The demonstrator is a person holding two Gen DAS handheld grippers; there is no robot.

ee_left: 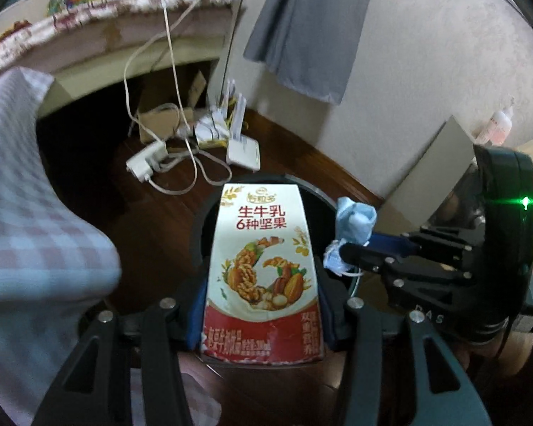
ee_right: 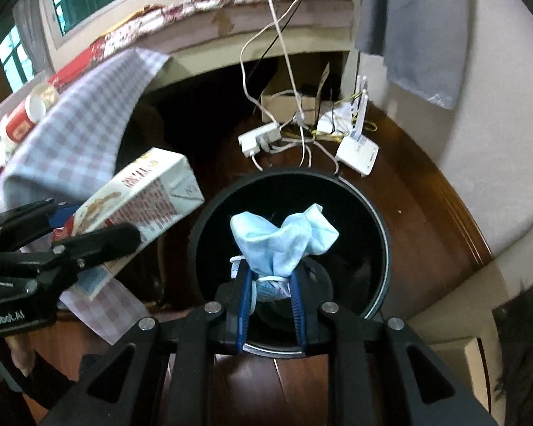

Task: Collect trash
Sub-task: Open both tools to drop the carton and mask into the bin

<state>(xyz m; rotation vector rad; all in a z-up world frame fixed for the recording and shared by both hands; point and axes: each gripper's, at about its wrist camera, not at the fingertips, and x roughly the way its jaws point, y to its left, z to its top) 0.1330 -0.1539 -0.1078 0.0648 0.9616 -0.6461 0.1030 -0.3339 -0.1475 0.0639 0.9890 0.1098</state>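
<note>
My left gripper [ee_left: 263, 319] is shut on a white and red milk carton [ee_left: 263, 266], which it holds tilted over the near rim of a round black trash bin [ee_left: 199, 227]. From the right wrist view the same carton [ee_right: 149, 195] hangs at the left of the bin [ee_right: 382, 234]. My right gripper [ee_right: 270, 294] is shut on a crumpled light blue face mask [ee_right: 284, 238], held above the bin's dark opening. In the left wrist view that mask [ee_left: 351, 227] and the right gripper [ee_left: 341, 248] sit just right of the carton.
The bin stands on a dark wooden floor [ee_right: 419, 191]. Behind it lie a white power strip [ee_right: 259, 138], a white router [ee_right: 357, 152], loose cables and a cardboard box [ee_right: 287, 106]. A checked cloth [ee_left: 28, 213] hangs at the left, below a table edge.
</note>
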